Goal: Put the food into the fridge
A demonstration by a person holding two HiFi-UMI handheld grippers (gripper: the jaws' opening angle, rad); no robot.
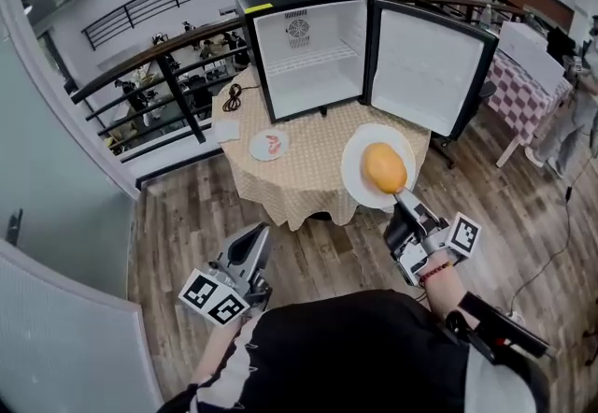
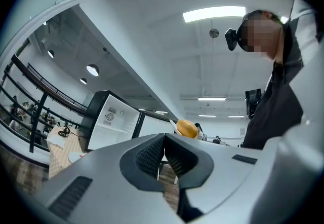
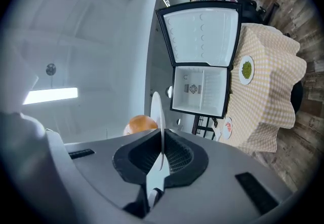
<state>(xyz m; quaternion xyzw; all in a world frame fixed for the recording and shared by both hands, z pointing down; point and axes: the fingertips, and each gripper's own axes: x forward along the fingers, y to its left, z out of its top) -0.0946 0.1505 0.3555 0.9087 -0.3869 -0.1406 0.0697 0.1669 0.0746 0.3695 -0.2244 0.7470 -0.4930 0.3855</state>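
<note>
A small black fridge (image 1: 313, 51) stands open on a round table with a checked cloth (image 1: 308, 182), its door (image 1: 425, 65) swung to the right and its white inside bare. My right gripper (image 1: 402, 201) is shut on the rim of a white plate (image 1: 360, 179), held over the table's right front. A round orange food (image 1: 384, 167) lies on the plate. In the right gripper view the plate (image 3: 157, 111) stands edge-on between the pads, with the food (image 3: 140, 124) on its left. My left gripper (image 1: 254, 235) hangs low at the left, shut and empty, pads (image 2: 152, 154) touching.
A small plate of red food (image 1: 269, 145) lies on the table in front of the fridge. The right gripper view also shows a plate of green food (image 3: 246, 69). A coiled cable (image 1: 234, 95) and a napkin (image 1: 227, 130) lie at the table's left. A railing (image 1: 168, 75) runs behind.
</note>
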